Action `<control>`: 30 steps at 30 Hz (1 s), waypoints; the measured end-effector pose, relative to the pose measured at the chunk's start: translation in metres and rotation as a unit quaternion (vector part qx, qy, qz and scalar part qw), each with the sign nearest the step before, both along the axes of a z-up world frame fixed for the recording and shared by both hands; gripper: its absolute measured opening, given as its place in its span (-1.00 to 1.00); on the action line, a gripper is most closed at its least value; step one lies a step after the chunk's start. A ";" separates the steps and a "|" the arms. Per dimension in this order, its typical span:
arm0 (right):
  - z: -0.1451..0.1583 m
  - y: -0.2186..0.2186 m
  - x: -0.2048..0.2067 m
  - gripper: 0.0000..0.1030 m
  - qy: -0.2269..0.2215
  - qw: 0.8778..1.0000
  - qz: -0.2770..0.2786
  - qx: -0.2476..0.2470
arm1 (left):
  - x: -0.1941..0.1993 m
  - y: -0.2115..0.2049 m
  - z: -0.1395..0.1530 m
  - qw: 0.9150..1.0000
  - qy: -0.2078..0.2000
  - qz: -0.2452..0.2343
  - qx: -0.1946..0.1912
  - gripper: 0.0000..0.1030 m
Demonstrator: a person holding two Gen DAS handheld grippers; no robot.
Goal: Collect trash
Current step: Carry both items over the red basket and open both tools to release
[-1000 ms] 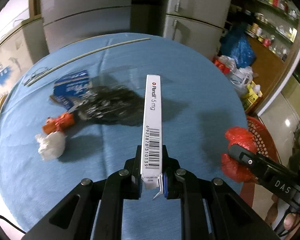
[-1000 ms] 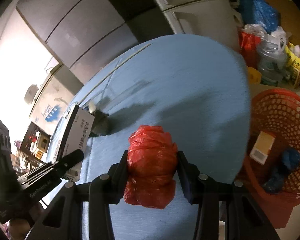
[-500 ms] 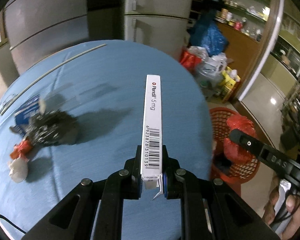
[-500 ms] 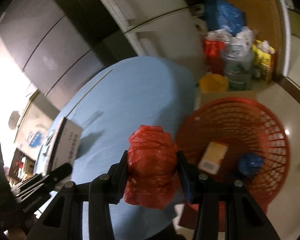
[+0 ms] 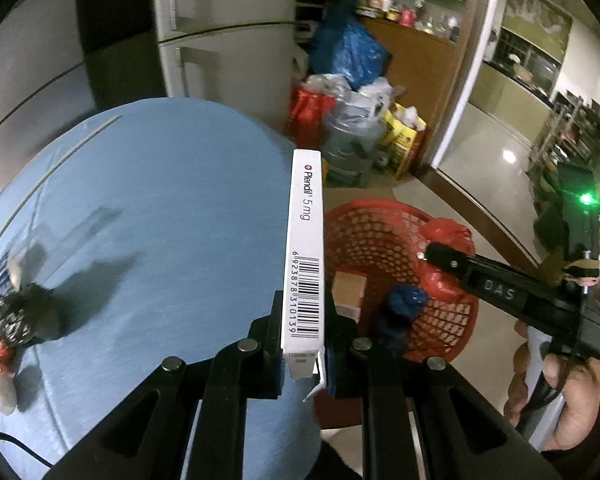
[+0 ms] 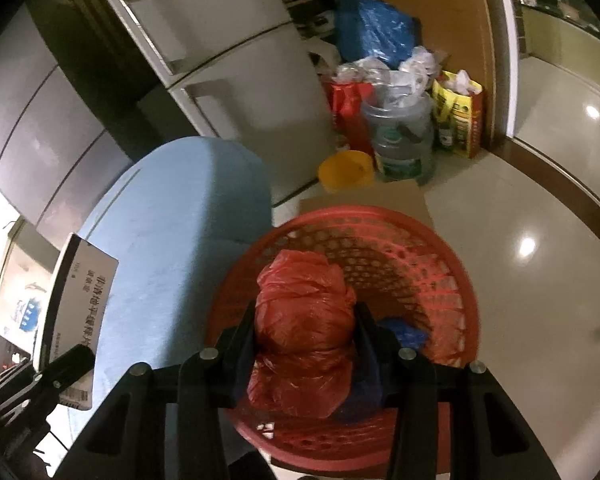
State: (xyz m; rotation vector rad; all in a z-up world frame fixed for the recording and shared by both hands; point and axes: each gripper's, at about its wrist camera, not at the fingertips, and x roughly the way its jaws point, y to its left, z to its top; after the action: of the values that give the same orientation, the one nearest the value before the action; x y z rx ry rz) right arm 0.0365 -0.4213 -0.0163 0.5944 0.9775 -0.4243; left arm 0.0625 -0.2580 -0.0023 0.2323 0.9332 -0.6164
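Observation:
My left gripper [image 5: 303, 312] is shut on a narrow white medicine box [image 5: 305, 248] that stands upright at the right edge of the blue table [image 5: 172, 216]. My right gripper [image 6: 305, 320] is shut on a crumpled red plastic bag [image 6: 300, 320] and hangs directly over the red mesh basket [image 6: 432, 264] on the floor. That basket [image 5: 364, 228] holds a small cardboard box [image 5: 348, 288] and a blue wad [image 5: 406, 300]. The red bag [image 5: 446, 236] and right gripper [image 5: 426, 254] also show in the left wrist view, with a hand on the handle. The medicine box [image 6: 78, 300] appears at the left of the right wrist view.
Crumpled black, orange and white trash [image 5: 24, 320] lies at the table's left side. Grey fridges [image 6: 220, 60] stand behind. Bags, a water jug [image 6: 400, 140] and a yellow bucket [image 6: 346, 168] crowd the floor beyond the basket. Glossy tiled floor [image 6: 540, 220] spreads to the right.
Both grippers have swung right, away from the table's middle toward the basket. The red bag now hangs over the basket instead of the table. The medicine box has reached the table's edge.

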 end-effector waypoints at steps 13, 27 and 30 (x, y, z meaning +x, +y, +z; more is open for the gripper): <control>-0.017 -0.032 -0.006 -0.03 0.018 1.000 -0.022 -0.004 | -0.006 -0.062 -0.016 0.998 0.021 -0.056 0.017 -0.70; -0.031 -0.048 -0.005 0.47 0.041 0.998 -0.041 0.003 | -0.002 -0.084 -0.032 0.997 0.034 -0.066 0.031 -0.70; -0.027 -0.049 -0.008 0.47 0.035 0.998 -0.046 0.002 | -0.001 -0.086 -0.033 0.997 0.035 -0.068 0.031 -0.70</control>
State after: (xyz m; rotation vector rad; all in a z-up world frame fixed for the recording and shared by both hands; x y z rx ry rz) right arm 0.0282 -0.4704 -0.0432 0.6326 1.0212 -0.5281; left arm 0.0611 -0.3444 -0.0356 0.3340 1.0111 -0.7242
